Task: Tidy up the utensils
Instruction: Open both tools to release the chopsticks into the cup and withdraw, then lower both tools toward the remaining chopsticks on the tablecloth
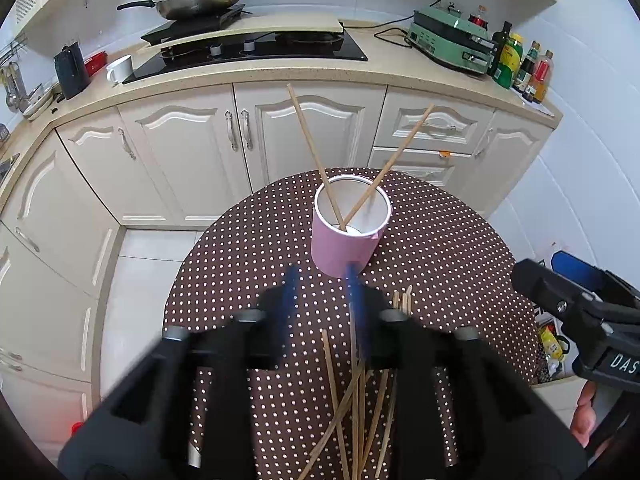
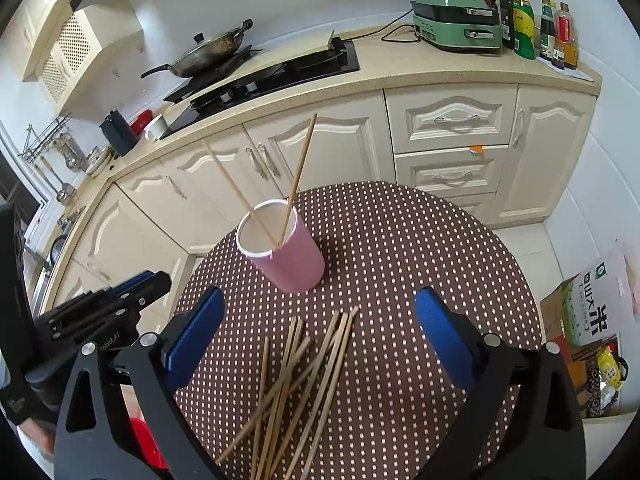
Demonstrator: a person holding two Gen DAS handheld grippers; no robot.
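A pink cup (image 1: 344, 248) (image 2: 296, 264) stands upright on the round dotted table (image 1: 240, 260) (image 2: 400, 240). Two wooden chopsticks (image 1: 312, 148) (image 2: 300, 176) lean in it, crossing in the left wrist view. Several loose chopsticks (image 1: 360, 400) (image 2: 304, 372) lie in a heap on the near side of the table. My left gripper (image 1: 322, 270) hovers just short of the cup, blurred, its jaws apart and empty. My right gripper (image 2: 320, 296) is above the heap with its jaws spread wide and nothing between them. Each gripper shows at the edge of the other's view.
Behind the table runs a cream cabinet row under a counter (image 2: 400, 68) with a stove (image 1: 248, 50), a wok (image 1: 200, 0), a green appliance (image 2: 456, 24) and bottles (image 2: 524, 20). A cardboard box (image 2: 588, 312) sits on the floor at the right. A red object (image 2: 146, 440) lies low left.
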